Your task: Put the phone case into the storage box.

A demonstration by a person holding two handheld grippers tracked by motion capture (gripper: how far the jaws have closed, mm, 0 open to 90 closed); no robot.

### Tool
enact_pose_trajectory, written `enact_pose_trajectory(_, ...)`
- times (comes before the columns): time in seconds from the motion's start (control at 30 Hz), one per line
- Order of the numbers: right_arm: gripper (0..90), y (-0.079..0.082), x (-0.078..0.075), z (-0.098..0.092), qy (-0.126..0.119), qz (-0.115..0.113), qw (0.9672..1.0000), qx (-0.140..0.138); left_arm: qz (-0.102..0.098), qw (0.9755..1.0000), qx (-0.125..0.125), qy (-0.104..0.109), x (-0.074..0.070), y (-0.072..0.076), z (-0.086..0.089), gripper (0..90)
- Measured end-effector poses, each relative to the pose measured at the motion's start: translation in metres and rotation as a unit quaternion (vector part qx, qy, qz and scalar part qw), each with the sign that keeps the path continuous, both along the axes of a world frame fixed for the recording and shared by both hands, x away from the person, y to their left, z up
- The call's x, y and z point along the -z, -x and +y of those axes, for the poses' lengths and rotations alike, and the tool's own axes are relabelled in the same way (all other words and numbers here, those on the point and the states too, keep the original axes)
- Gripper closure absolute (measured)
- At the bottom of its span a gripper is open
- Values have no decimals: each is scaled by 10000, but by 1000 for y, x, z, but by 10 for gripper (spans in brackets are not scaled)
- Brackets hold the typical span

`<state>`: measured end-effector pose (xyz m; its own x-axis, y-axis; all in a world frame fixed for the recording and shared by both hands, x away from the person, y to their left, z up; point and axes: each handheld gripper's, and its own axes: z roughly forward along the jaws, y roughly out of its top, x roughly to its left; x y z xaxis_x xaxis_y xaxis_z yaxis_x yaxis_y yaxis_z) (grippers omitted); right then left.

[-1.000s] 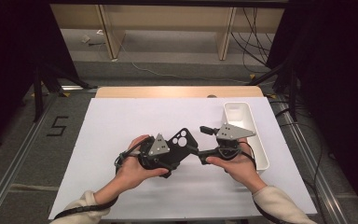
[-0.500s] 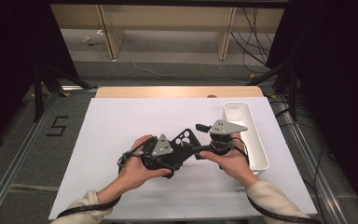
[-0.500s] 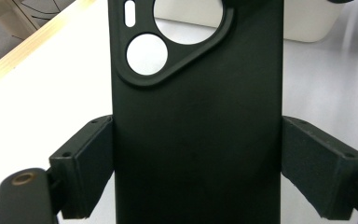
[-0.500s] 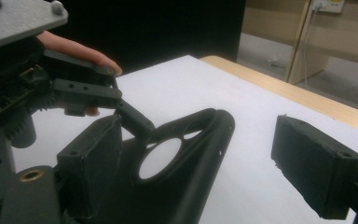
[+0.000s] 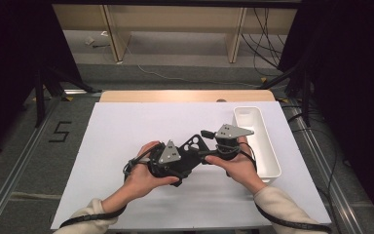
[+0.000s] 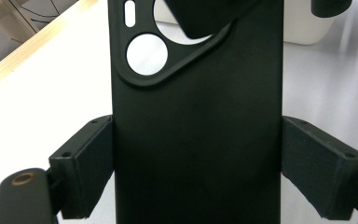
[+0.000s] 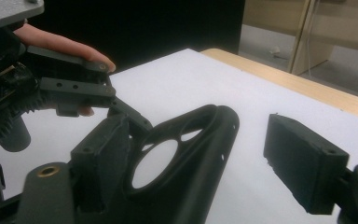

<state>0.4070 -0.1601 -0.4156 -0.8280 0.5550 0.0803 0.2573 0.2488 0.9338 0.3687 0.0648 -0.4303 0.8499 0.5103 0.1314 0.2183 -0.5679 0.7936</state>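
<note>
Currently the black phone case (image 6: 196,121) sits clamped across its width between the two pads of the left tool (image 5: 187,156), held above the white counter (image 5: 126,126) near the person's edge. From the left tool view the pads press both long edges and the camera cut-out end points away from the hand.

Right tool (image 7: 205,158): jaws have just been closing, with the cut-out end of the case between them. One pad lies against the case by the round openings; the other pad stands clearly apart from it, so this tool is not yet gripping. In the high view the right tool (image 5: 209,146) comes in from the side of the white bin (image 5: 268,156), which stands at the right of the counter, just beyond the right hand (image 5: 236,163).

Judged step: second grasp on the free end, likely for a hand-over or a move toward the bin.

Risks:
- Case looks soft; closing on the thin frame around the openings could buckle it and let a pad slip off.
- One pad touching first could push the case sideways and twist it in the left grip.
- If the left tool lets go before the far pad seats, the case drops to the counter.
</note>
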Motion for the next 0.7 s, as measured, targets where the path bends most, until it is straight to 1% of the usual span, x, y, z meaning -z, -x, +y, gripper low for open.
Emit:
enact_pose_trajectory(0.03,263,0,0,0,-4,47,10000,5,8,10000,5,-14,0,0,0,143)
enact_pose_trajectory(0.13,309,-1,1,0,-26,88,10000,7,1,10000,33,38,0,0,0,142)
enact_pose_trajectory(0.27,362,-2,1,1,-47,143,9999,-16,11,10000,54,21,0,0,0,142)
enact_pose_trajectory(0.33,394,-2,1,1,-63,194,9998,-10,4,10000,76,46,1,1,-1,142)
enact_pose_trajectory(0.4,411,-2,2,1,-103,266,9996,9,0,9999,86,52,1,1,-1,141)
enact_pose_trajectory(0.47,439,-3,2,1,-104,284,9995,12,0,9999,101,51,1,1,-1,141)
enact_pose_trajectory(0.5,439,-3,2,1,-104,284,9995,12,0,9999,101,51,1,1,-1,141)
enact_pose_trajectory(0.53,480,-3,2,1,-161,327,9993,17,-1,9999,104,53,1,1,-1,141)
enact_pose_trajectory(0.6,521,-4,1,1,-201,373,9991,-23,-5,9999,110,52,2,1,-1,141)
enact_pose_trajectory(0.7,541,-4,1,0,-252,418,9988,-34,-10,9999,113,59,2,1,-1,140)
